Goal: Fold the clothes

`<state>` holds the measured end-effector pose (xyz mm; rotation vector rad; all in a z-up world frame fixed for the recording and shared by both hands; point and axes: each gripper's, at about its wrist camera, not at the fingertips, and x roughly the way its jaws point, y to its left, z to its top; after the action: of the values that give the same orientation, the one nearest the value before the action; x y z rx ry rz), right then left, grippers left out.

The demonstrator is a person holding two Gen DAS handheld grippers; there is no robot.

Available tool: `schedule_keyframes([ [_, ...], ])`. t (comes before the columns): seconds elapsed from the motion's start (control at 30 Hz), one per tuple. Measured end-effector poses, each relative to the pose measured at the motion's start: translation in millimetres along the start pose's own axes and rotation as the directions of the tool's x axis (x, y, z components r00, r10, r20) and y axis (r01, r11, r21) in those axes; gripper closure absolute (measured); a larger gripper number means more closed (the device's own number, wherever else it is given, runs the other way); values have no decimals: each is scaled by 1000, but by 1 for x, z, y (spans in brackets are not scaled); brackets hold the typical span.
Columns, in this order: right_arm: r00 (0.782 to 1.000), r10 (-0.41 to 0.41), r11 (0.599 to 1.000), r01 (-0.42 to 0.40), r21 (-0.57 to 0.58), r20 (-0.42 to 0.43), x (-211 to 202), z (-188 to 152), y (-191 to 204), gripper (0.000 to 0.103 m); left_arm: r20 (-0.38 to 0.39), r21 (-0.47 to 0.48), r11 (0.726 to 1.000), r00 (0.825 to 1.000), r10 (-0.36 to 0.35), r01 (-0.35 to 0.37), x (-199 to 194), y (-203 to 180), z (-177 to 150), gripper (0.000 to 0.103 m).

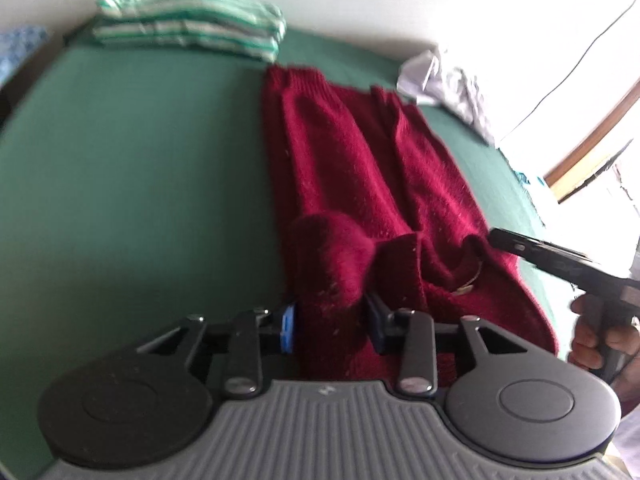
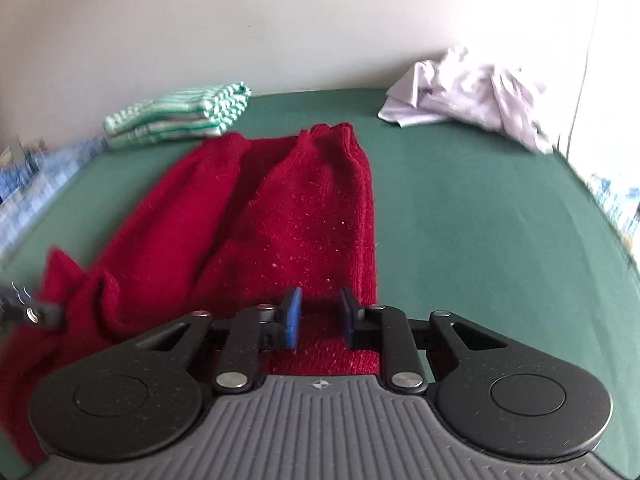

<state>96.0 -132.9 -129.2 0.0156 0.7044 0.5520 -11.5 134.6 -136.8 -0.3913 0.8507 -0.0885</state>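
Observation:
A dark red knitted sweater (image 1: 360, 160) (image 2: 280, 220) lies lengthwise on the green table cover (image 1: 140, 180) (image 2: 480, 220), folded into a narrow strip. My left gripper (image 1: 332, 328) is shut on a thick bunch of its near end, and the fabric fills the gap between the blue pads. The right gripper (image 2: 320, 320) holds the other near corner, with red knit between its pads. In the left wrist view the right gripper (image 1: 494, 238) reaches in from the right, held by a hand (image 1: 592, 340). The left gripper (image 2: 40, 312) shows at the left edge of the right wrist view.
A folded stack of green-and-white striped clothes (image 1: 188, 24) (image 2: 180, 116) sits at the far left by the wall. A crumpled white garment (image 1: 452, 84) (image 2: 472, 92) lies at the far right. Blue patterned cloth (image 2: 32, 200) hangs past the left table edge.

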Motion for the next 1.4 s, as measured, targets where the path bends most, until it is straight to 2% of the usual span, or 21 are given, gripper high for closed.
schedule_keyframes([
  [0.07, 999, 40, 998, -41, 48, 17, -17, 2, -5, 81, 52, 65, 997, 998, 42, -45, -17, -9, -2, 73],
  [0.17, 997, 79, 997, -79, 1, 18, -32, -3, 6, 81, 120, 159, 981, 989, 91, -110, -37, -23, -2, 73],
  [0.2, 996, 84, 996, -84, -30, 9, -29, -4, 12, 80, 128, 185, 976, 988, 89, -112, -37, -28, -1, 73],
  [0.27, 996, 84, 990, -85, -116, -13, -16, -3, 25, 76, 94, 211, 975, 994, 54, -73, -18, -37, 4, 73],
  [0.33, 998, 43, 979, -49, -198, -34, -2, -1, 39, 65, 44, 240, 969, 997, 57, -66, 9, -45, 7, 72],
  [0.4, 994, 29, 967, -55, -249, -106, 19, 0, 45, 64, 15, 264, 959, 995, 103, -104, 35, -50, 8, 76],
  [0.43, 990, 9, 961, -48, -273, -142, 31, 0, 46, 69, 13, 281, 952, 992, 125, -124, 43, -52, 8, 76],
  [0.5, 989, -49, 952, 4, -305, -141, 45, -1, 45, 70, 13, 307, 939, 987, 159, -156, 55, -55, 10, 70],
  [0.6, 985, -124, 969, 95, -227, -116, 55, 4, 38, 71, 22, 320, 932, 984, 174, -172, 60, -55, 12, 68],
  [0.7, 986, -137, 977, 119, -179, -92, 56, -1, 35, 69, 24, 328, 921, 977, 212, -208, 55, -60, 11, 67],
  [0.77, 989, -119, 985, 107, -139, -86, 44, 2, 34, 69, 25, 333, 913, 970, 240, -234, 51, -65, 9, 67],
  [0.83, 994, -89, 992, 83, -92, -65, 29, 5, 32, 69, 39, 327, 897, 953, 301, -297, 41, -73, 8, 67],
  [0.9, 997, -65, 994, 61, -89, -42, 2, 5, 36, 69, 28, 298, 898, 943, 331, -324, 35, -80, 4, 67],
  [1.0, 992, -68, 994, 57, -97, -109, -16, -6, 41, 72, -4, 244, 908, 936, 352, -341, 30, -89, -4, 66],
  [1.03, 988, -73, 994, 61, -95, -137, -18, -13, 42, 73, -5, 247, 903, 932, 363, -351, 32, -93, -7, 66],
  [1.13, 983, -92, 994, 81, -76, -156, -7, -29, 41, 70, 33, 319, 862, 914, 405, -394, 49, -102, -19, 60],
  [1.2, 983, -103, 993, 93, -68, -150, 2, -35, 41, 68, 60, 363, 834, 903, 425, -417, 56, -107, -23, 60],
  [1.27, 983, -102, 995, 97, -37, -156, -1, -32, 42, 68, 54, 367, 836, 907, 418, -407, 47, -108, -21, 60],
  [1.33, 988, -74, 997, 76, 3, -133, -17, -30, 41, 76, 50, 358, 847, 914, 402, -392, 34, -107, -20, 60],
  [1.4, 991, -73, 997, 72, -9, -116, -29, -33, 40, 76, 36, 361, 853, 920, 391, -377, 26, -104, -27, 57],
])
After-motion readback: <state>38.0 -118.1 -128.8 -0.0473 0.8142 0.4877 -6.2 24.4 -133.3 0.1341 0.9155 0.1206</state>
